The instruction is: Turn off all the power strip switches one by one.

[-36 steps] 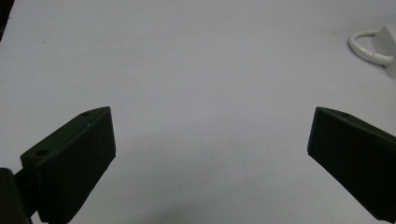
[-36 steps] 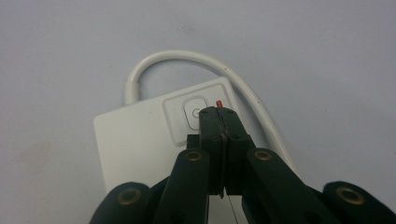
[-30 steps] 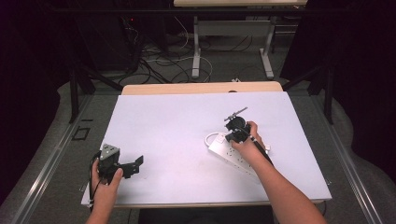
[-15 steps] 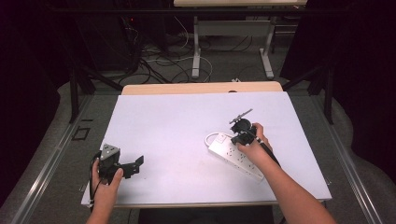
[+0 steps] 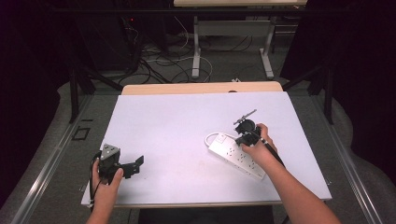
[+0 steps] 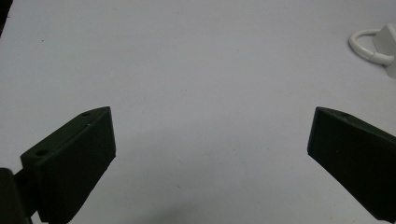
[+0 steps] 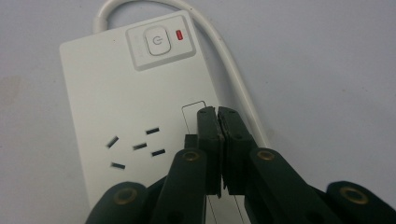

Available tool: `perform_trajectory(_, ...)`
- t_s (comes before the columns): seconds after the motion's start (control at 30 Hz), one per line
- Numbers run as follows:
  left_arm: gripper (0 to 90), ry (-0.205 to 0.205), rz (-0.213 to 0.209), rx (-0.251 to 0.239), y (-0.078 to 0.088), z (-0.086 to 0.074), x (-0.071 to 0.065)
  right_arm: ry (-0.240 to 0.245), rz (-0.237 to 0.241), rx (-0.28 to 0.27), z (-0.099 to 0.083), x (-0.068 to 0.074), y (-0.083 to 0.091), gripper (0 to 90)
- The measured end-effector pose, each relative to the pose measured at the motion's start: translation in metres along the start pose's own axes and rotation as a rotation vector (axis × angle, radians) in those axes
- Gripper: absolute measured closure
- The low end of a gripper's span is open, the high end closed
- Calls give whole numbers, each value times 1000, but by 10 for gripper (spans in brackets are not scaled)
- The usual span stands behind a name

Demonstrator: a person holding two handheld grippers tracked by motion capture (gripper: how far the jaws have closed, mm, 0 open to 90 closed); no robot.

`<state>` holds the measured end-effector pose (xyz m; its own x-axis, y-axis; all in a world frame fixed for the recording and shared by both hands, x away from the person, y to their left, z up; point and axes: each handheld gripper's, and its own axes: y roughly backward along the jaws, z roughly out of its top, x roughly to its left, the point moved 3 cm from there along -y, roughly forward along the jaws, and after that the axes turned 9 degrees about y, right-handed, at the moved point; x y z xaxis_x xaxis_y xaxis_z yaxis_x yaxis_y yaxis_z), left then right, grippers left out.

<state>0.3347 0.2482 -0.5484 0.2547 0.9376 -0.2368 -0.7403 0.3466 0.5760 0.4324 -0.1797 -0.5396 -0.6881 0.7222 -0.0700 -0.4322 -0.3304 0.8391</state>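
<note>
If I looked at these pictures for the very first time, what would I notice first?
Probably the white power strip lying on the right side of the white table, with its round button and a little red light at one end. The right gripper is pressed shut with its tips just over the strip. Far off at the table's near left corner, the left gripper waits with its jaws wide open.

Smooth, faintly glossy white plastic on the power strip [image 7: 126,107] and its rubbery-looking cord [image 7: 233,74], matt black plastic with brass-coloured rivets on the right tongs [image 7: 218,114], a matt pale sheet over the bench [image 5: 187,121], bare wood along the far edge.
</note>
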Motion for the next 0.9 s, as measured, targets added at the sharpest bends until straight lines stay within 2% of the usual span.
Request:
perform_trajectory(0.03, 9, -1, 0, 0, 0, 0, 0, 10, 3, 94, 0, -1, 7, 879)
perform_trajectory(0.07, 9, -1, 0, 1, 0, 0, 0, 15, 2, 103, 0, -2, 7, 877)
perform_trajectory(0.1, 9, -1, 0, 0, 0, 0, 0, 5, -7, 60, 0, -1, 4, 873)
perform_trajectory(0.27, 9, -2, 0, 1, 0, 0, 1, -12, 7, 47, -1, -2, 3, 864)
perform_trajectory(0.8, 9, -5, 0, 0, 1, 0, 1, -19, 20, 54, -1, -3, 3, 882)
perform_trajectory(0.87, 9, -6, 1, 0, 1, 0, 1, -24, 15, 54, -1, -3, 3, 885)
perform_trajectory(0.9, 9, -8, -1, 1, 1, 0, 1, -43, 13, 60, -1, -2, 3, 887)
